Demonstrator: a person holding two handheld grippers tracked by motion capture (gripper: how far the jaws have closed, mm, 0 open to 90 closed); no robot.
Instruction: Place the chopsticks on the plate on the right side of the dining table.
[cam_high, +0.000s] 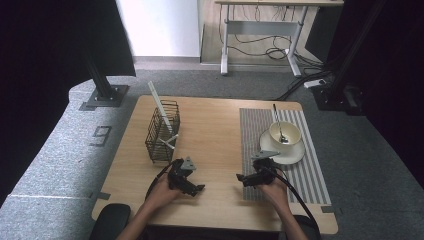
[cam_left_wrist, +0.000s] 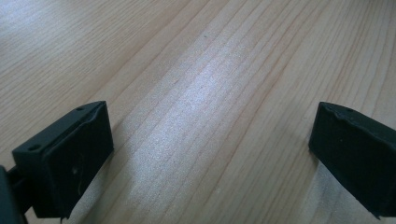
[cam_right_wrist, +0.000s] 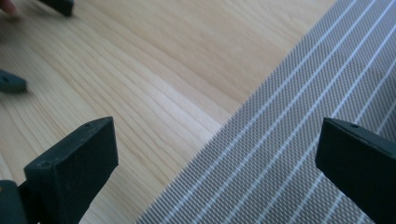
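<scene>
wooden table (cam_high: 215, 130), near edge: left gripper (cam_high: 199, 189) and right gripper (cam_high: 241, 177), jaws wide apart, holding nothing, both low over the top, right one at the striped mat (cam_high: 310, 170) edge. beyond: bowl (cam_high: 285, 134) with spoon (cam_high: 278, 122) on plate (cam_high: 295, 152); wire basket (cam_high: 162, 132) at left.

white utensils (cam_high: 161, 114) in wire basket (cam_high: 162, 134), perhaps chopsticks, too small
</scene>
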